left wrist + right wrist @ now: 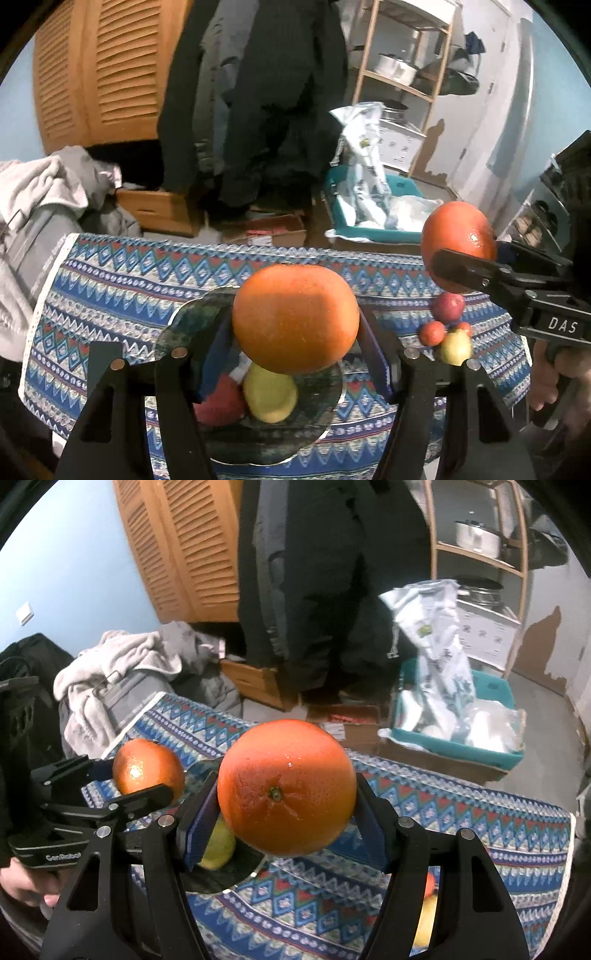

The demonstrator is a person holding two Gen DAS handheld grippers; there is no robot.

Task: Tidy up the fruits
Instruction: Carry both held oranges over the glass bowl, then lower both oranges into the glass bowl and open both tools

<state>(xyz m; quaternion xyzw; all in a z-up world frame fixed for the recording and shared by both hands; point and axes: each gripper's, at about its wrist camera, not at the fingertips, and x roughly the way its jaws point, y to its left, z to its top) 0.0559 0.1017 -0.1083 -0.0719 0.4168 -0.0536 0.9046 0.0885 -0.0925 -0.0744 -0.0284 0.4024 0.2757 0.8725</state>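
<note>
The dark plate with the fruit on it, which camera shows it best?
The left wrist view: most of the dark plate shows, with a lemon and a red fruit on it. The right wrist view shows only a sliver.

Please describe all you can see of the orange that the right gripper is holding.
The orange is round, bright orange, with a pitted, slightly glossy peel and a small dark stem scar facing the right wrist camera. It is whole and unpeeled. The right gripper clamps it between two blue pads, one on each side. It hangs in the air above the patterned tablecloth, touching nothing else. The left wrist view shows it from the side.
</note>
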